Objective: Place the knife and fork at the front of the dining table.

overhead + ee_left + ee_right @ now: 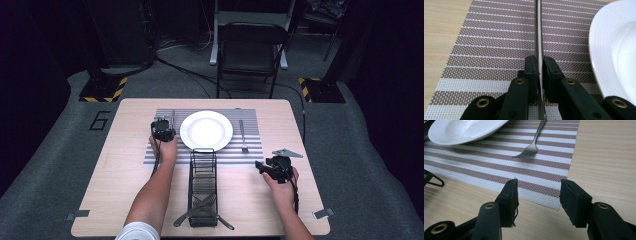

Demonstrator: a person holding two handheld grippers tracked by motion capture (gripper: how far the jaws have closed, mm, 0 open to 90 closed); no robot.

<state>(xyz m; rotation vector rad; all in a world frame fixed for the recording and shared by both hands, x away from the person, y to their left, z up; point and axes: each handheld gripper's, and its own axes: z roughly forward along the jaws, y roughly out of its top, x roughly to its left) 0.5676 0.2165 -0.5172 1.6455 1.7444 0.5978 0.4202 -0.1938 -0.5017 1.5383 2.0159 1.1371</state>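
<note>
A striped placemat (252,150) lies on the wooden table with a white plate (206,130) at its middle. A fork (242,136) lies to the right of the plate, tines toward me. Left of the plate, my left gripper (165,127) is shut on a thin metal knife (539,37), which runs straight away from the jaws just over the placemat (494,37). The plate's rim (616,50) is close on the right. My right gripper (538,192) is open over the bare table at the placemat's near right corner (499,167), short of the fork (531,148).
A black wire basket (203,185) stands at the front middle of the table with several utensils in its near end; one of its corners (431,180) shows in the right gripper view. A folding chair (250,50) stands beyond the far edge.
</note>
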